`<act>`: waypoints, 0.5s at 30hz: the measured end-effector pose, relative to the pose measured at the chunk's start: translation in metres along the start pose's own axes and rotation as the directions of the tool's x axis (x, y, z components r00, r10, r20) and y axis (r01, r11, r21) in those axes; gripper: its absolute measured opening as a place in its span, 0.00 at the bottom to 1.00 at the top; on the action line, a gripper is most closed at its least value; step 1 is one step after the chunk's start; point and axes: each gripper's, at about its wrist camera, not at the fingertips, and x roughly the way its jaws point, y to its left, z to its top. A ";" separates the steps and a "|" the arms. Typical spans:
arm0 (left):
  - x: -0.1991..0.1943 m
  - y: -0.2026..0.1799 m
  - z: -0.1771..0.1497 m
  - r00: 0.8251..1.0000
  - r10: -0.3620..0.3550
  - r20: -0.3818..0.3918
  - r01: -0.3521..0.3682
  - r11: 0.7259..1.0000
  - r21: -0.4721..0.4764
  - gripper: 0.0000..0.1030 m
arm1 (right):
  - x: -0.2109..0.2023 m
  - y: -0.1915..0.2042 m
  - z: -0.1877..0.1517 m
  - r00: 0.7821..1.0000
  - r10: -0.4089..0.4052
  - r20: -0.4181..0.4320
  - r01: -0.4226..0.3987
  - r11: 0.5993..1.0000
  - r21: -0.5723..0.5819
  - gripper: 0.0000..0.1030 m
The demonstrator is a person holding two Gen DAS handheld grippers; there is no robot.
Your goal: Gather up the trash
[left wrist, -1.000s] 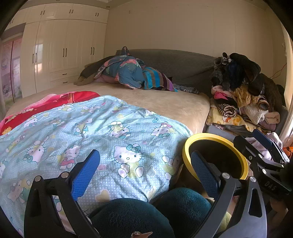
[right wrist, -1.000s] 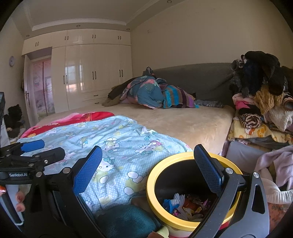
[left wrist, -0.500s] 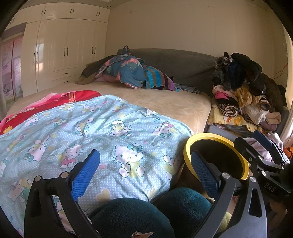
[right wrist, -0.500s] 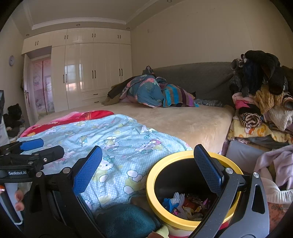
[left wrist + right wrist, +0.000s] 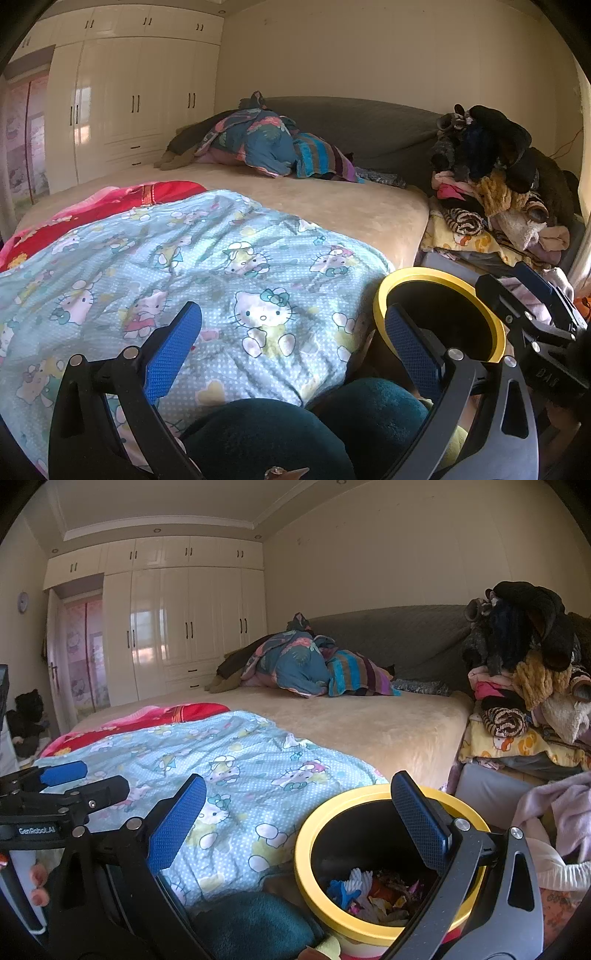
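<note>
With both grippers held low at the foot of the bed, the landmark is the round bin with its glossy yellow rim and black inside; in the right wrist view it sits just beside the bed's near corner, and crumpled trash lies at its bottom, mixed wrappers plus a blue and a white frilly piece; right gripper hangs over the bin's left side, jaws spread wide, blue textured pads, nothing between them; right-hand pad sits in front of the bin's opening; left gripper is left of the bin, jaws also wide apart and holding nothing; it shows again at the left edge of the right wrist view, black frame, blue tip; left of the bin a light-blue cartoon-cat quilt drapes over the bed, soft, wrinkled, dotted; a dark teal plush cushion bulges just in front of the bin; right of the bin, a heap of folded clothes, knits and fleece; beyond the bin, white glossy wardrobe on the far wall.
</note>
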 end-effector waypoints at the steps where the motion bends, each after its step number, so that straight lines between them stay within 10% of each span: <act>1: 0.000 0.002 0.000 1.000 0.006 -0.005 -0.006 1.000 -0.011 0.94 | 0.002 0.001 0.001 1.000 0.003 -0.002 -0.003 1.000 0.002 0.90; 9: -0.004 0.102 0.010 0.985 0.172 -0.037 -0.175 0.958 -0.227 0.94 | 0.060 0.067 0.048 0.971 0.223 -0.091 -0.221 0.975 0.027 0.90; 11: -0.010 0.165 0.005 0.943 0.322 -0.086 -0.333 0.896 -0.294 0.94 | 0.093 0.115 0.061 0.931 0.316 -0.183 -0.314 0.949 0.038 0.90; 15: -0.024 0.296 -0.033 0.759 0.580 -0.296 -0.651 0.653 -0.387 0.94 | 0.164 0.244 0.048 0.787 0.444 -0.429 -0.469 0.882 0.053 0.90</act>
